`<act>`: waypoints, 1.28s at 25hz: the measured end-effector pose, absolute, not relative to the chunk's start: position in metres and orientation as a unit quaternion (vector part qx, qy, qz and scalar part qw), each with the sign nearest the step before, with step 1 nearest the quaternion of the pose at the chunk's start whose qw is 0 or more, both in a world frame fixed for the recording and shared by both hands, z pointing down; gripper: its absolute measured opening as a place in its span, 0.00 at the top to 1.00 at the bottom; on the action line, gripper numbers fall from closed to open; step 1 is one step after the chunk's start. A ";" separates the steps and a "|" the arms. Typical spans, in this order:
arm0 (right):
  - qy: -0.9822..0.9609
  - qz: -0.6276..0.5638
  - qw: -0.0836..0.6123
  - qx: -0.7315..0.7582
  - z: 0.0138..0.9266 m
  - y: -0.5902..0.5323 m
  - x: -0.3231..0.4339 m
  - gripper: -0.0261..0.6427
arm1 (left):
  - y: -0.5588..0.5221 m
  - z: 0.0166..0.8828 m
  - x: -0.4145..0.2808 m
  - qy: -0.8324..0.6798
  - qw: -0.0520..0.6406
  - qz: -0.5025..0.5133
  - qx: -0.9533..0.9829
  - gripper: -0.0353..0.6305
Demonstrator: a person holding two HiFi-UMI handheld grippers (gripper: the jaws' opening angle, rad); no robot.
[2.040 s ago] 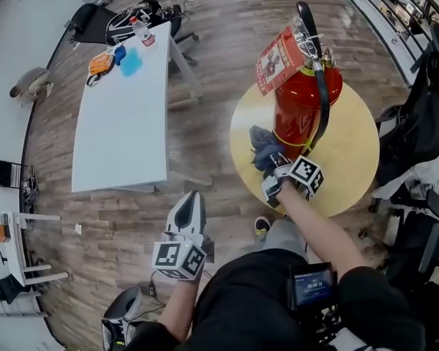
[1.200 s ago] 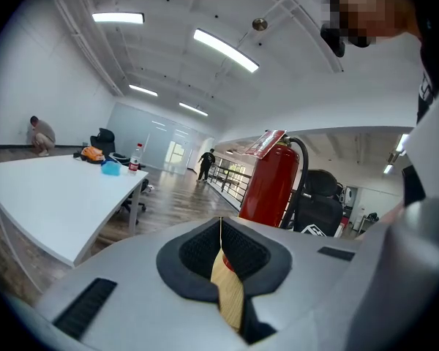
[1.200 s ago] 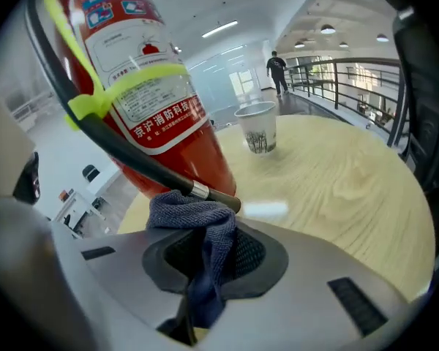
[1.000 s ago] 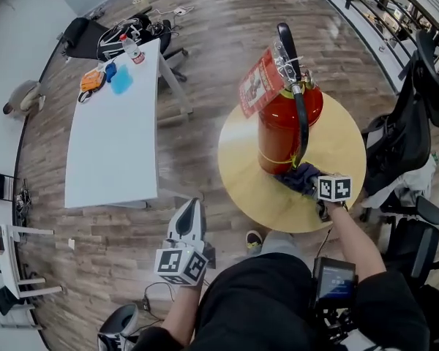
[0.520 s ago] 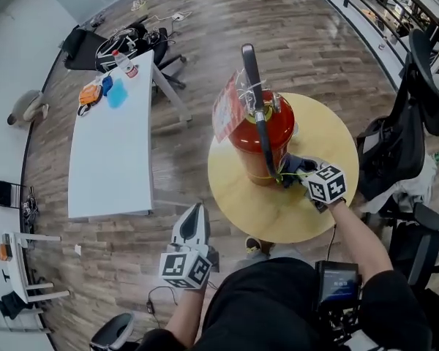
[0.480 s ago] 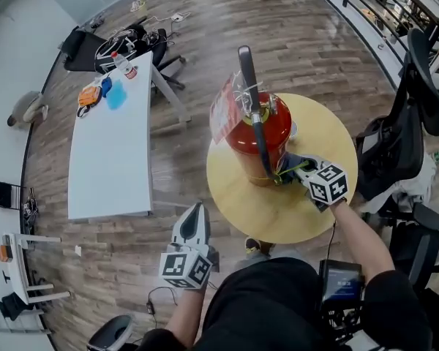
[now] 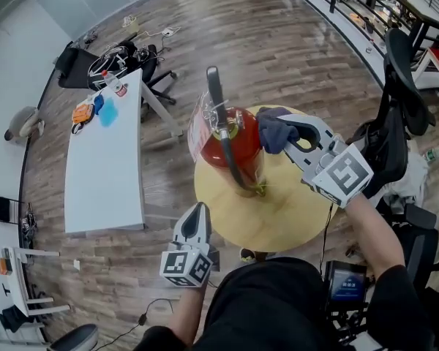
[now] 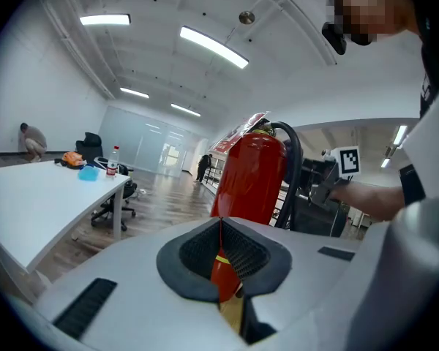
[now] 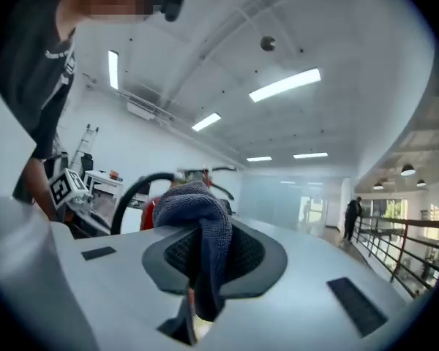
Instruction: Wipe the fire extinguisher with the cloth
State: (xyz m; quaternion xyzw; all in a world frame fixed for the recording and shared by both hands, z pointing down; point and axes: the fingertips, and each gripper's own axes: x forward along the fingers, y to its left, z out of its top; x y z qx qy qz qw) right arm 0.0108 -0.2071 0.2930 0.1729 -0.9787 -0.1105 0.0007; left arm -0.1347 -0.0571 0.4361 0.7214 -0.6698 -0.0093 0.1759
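The red fire extinguisher [image 7: 230, 152] stands upright on a round yellow table [image 7: 300, 214], its black hose [image 7: 229, 163] hanging down the front. My right gripper [image 7: 285, 129] is raised beside the extinguisher's top on its right, shut on a dark blue cloth [image 7: 273, 133]. In the right gripper view the cloth [image 9: 205, 225] bulges out from between the jaws, with the extinguisher's head and hose [image 9: 135, 196] just behind it. My left gripper [image 7: 197, 212] hangs low, near the table's edge, shut with nothing in it. The left gripper view looks up at the extinguisher [image 8: 252, 178].
A long white desk [image 7: 106, 167] stands to the left with small orange and blue items [image 7: 94, 112] and a bottle at its far end. Black office chairs [image 7: 399, 86] and bags crowd the right side. A railing [image 7: 351, 6] runs along the far right.
My right gripper has carried the cloth from the extinguisher's base round its right side and up to its top. The left gripper has stayed low and shut.
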 end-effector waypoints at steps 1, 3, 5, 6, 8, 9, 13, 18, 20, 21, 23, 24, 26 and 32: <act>-0.980 -0.124 -0.021 0.155 0.274 -0.196 0.010 0.87 | -0.060 0.436 -0.133 -0.670 0.174 -0.010 0.722 0.91; -0.980 -0.155 -0.035 0.123 0.255 -0.174 0.000 0.87 | -0.065 0.435 -0.129 -0.671 0.170 -0.014 0.722 0.91; -0.971 -0.210 0.004 0.115 0.270 -0.159 -0.012 0.87 | -0.068 0.434 -0.125 -0.673 0.168 -0.021 0.720 0.91; -0.968 -0.219 0.006 0.120 0.278 -0.155 -0.013 0.87 | -0.068 0.433 -0.124 -0.674 0.167 -0.023 0.720 0.91; -0.975 -0.182 -0.029 0.126 0.282 -0.152 -0.008 0.87 | -0.068 0.432 -0.122 -0.676 0.166 -0.026 0.717 0.91; -0.979 -0.159 -0.046 0.122 0.283 -0.151 -0.004 0.87 | -0.068 0.432 -0.123 -0.679 0.165 -0.027 0.715 0.91; -0.986 -0.128 -0.035 0.104 0.326 -0.150 0.006 0.87 | -0.062 0.434 -0.126 -0.690 0.166 -0.028 0.704 0.91; -0.985 -0.047 -0.002 0.165 0.382 -0.192 0.011 0.87 | -0.059 0.438 -0.129 -0.698 0.166 -0.030 0.696 0.91; -0.982 -0.036 -0.014 0.185 0.366 -0.208 0.011 0.87 | -0.060 0.437 -0.129 -0.699 0.166 -0.032 0.695 0.91; -0.981 -0.042 -0.021 0.187 0.352 -0.213 0.010 0.87 | -0.060 0.436 -0.129 -0.699 0.165 -0.033 0.695 0.91; -0.981 -0.069 -0.034 0.175 0.319 -0.216 0.005 0.87 | -0.061 0.434 -0.130 -0.700 0.163 -0.035 0.694 0.91; -0.982 -0.082 -0.043 0.165 0.303 -0.216 0.004 0.87 | -0.061 0.434 -0.130 -0.700 0.164 -0.035 0.694 0.91; -0.982 -0.090 -0.062 0.151 0.276 -0.216 -0.003 0.87 | -0.062 0.437 -0.128 -0.698 0.166 -0.034 0.695 0.91; -0.985 -0.017 -0.015 0.170 0.290 -0.259 -0.019 0.87 | -0.062 0.429 -0.135 -0.706 0.159 -0.037 0.689 0.91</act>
